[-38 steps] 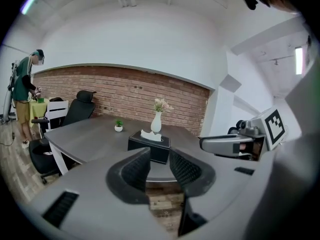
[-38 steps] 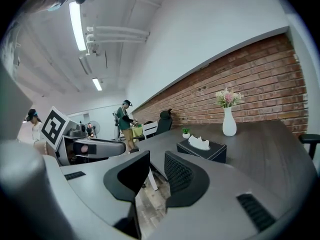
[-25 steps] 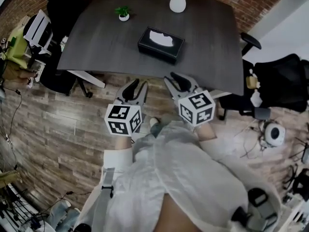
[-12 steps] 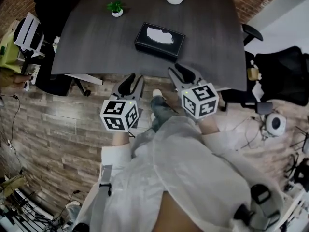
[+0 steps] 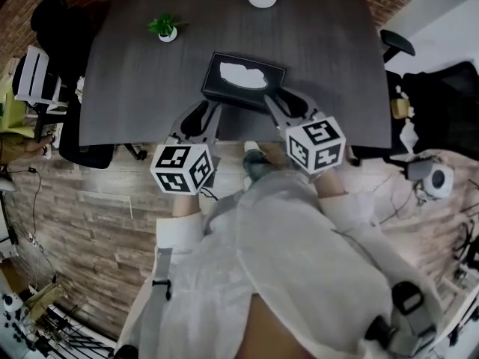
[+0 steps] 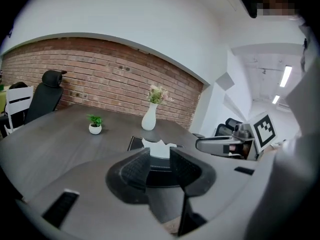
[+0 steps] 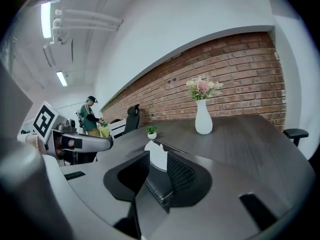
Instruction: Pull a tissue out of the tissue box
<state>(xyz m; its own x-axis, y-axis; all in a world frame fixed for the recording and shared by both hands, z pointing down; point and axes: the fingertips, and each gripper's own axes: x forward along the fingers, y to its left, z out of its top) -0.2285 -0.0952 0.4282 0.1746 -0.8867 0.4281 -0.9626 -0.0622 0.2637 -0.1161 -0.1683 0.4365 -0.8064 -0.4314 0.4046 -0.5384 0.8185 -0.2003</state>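
Dark table (image 5: 135,88) holds the tissue box (image 5: 224,99) near its front edge, a white tissue (image 5: 243,75) poking up. Just before it hover the left gripper (image 5: 208,111) and the right gripper (image 5: 288,103), both claws apart and empty. Pull too fast with nothing pressing down, and I think the box may lift too.
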